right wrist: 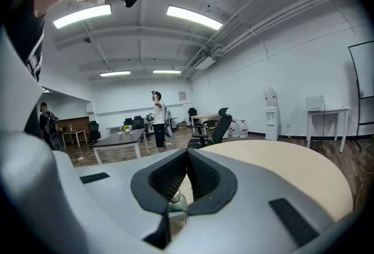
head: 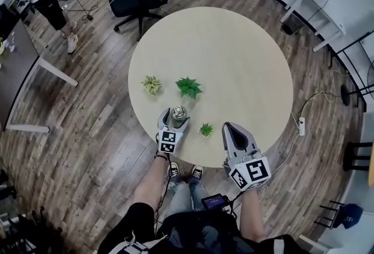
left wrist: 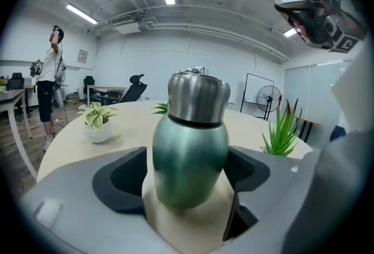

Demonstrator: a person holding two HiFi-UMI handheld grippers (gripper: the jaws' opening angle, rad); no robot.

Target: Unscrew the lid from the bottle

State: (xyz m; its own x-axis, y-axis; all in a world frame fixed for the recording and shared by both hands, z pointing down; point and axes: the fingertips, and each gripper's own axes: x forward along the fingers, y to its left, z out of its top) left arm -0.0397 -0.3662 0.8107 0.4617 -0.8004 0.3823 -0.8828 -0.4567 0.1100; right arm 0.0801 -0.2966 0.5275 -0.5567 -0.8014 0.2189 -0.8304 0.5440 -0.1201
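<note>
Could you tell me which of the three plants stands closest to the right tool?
The smallest plant, beside the right tool; the pale plant and the dark-green plant stand farther in.

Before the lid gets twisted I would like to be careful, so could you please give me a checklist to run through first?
1. Green bottle upright on the round table: ok.
2. Bottle between the left gripper jaws: ok.
3. Left pads pressing on the bottle: cannot tell.
4. Steel lid on and free above the jaws: ok.
5. Right gripper open for the lid: not ok, shut and empty.
6. Nearest potted plant apart from the bottle: ok.
</note>
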